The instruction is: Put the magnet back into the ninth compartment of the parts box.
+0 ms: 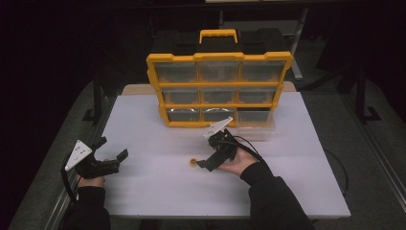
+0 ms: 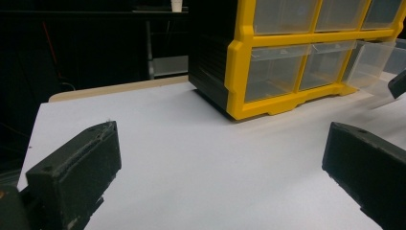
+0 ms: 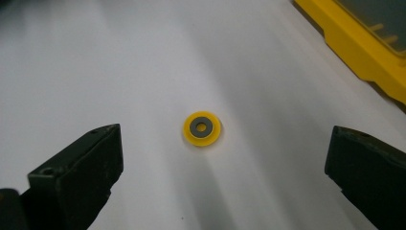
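Observation:
A small yellow washer with a grey centre (image 1: 193,162) (image 3: 202,128) lies flat on the white table. My right gripper (image 1: 202,163) (image 3: 225,167) is open just to its right in the high view, its jaws wide apart with the washer ahead between them, untouched. At the table's left edge my left gripper (image 1: 115,155) (image 2: 220,177) is open and holds nothing. A yellow and black drawer cabinet (image 1: 219,88) (image 2: 287,62) with clear drawers stands at the back; its bottom right drawer (image 1: 255,125) (image 2: 366,62) is pulled out.
The white table (image 1: 158,191) has bare surface between the two grippers and in front of the cabinet. A cable (image 1: 337,165) trails off the table's right side. Dark floor and frame legs surround the table.

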`<state>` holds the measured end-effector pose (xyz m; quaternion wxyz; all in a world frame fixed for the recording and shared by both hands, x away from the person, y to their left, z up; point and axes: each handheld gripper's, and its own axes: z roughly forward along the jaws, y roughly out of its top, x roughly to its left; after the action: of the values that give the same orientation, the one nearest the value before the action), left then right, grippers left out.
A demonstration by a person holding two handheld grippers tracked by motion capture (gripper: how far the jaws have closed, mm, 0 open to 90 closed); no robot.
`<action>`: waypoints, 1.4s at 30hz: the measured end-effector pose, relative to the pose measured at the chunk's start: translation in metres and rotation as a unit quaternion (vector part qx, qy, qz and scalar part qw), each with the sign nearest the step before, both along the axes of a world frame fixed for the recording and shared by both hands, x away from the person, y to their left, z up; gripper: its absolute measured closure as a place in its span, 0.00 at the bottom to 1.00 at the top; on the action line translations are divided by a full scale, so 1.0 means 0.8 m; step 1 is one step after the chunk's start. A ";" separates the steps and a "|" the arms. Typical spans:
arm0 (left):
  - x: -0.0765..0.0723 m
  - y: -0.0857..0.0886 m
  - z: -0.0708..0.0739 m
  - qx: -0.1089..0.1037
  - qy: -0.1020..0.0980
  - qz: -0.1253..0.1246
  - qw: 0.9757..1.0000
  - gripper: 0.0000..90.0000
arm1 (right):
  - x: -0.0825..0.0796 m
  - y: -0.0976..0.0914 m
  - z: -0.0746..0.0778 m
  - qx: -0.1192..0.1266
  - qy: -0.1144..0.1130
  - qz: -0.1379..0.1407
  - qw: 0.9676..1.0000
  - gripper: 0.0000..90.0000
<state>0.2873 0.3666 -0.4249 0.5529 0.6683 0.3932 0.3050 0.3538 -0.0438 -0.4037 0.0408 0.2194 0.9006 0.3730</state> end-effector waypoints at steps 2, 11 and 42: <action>0.000 0.000 0.000 -0.001 0.000 0.000 1.000 0.00 | 0.001 0.003 -0.002 -0.002 0.001 0.001 1.000 0.00; 0.000 0.000 0.000 -0.001 -0.001 0.001 1.000 0.00 | 0.002 0.017 -0.007 -0.009 0.006 0.010 1.000 0.00; 0.000 0.000 0.000 -0.002 -0.001 0.000 1.000 0.00 | 0.018 0.048 -0.035 -0.042 0.012 0.013 0.999 0.00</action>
<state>0.2875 0.3664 -0.4252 0.5544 0.6668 0.3938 0.3049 0.3686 -0.0054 -0.4319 0.0345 0.2101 0.9186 0.3331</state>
